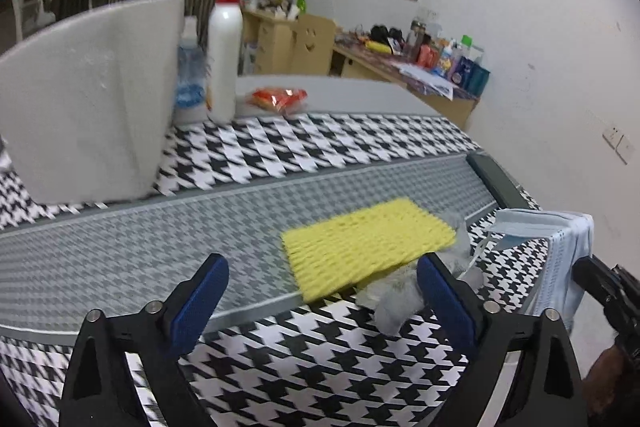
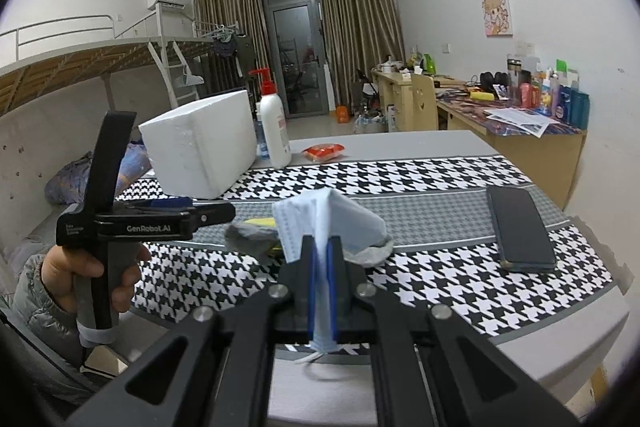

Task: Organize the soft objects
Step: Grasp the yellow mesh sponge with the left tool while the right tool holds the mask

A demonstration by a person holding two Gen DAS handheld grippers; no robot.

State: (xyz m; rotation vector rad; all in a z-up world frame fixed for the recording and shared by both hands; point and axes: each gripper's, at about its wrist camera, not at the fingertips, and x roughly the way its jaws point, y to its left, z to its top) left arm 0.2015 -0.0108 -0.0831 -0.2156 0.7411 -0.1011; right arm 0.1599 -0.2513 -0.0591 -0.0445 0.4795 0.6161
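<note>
Pinching the face mask (image 2: 316, 215), right gripper (image 2: 322, 255) hangs above the table (image 2: 440, 287).

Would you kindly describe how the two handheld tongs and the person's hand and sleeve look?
Both tongs, left and right, have matte black angular frames with silver rivets and blue ribbed pads. The left unit's body carries white "GenRobot.AI" lettering, with a grey handle taped pale at its base. The bare hand emerges from a grey quilted sleeve.

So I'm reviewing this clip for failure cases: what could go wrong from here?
The right gripper pinches only a fold of the blue face mask, so it may slip free. Its ear loop dangles and might snag. The open left gripper could drag the grey cloth instead of the yellow sponge.
</note>
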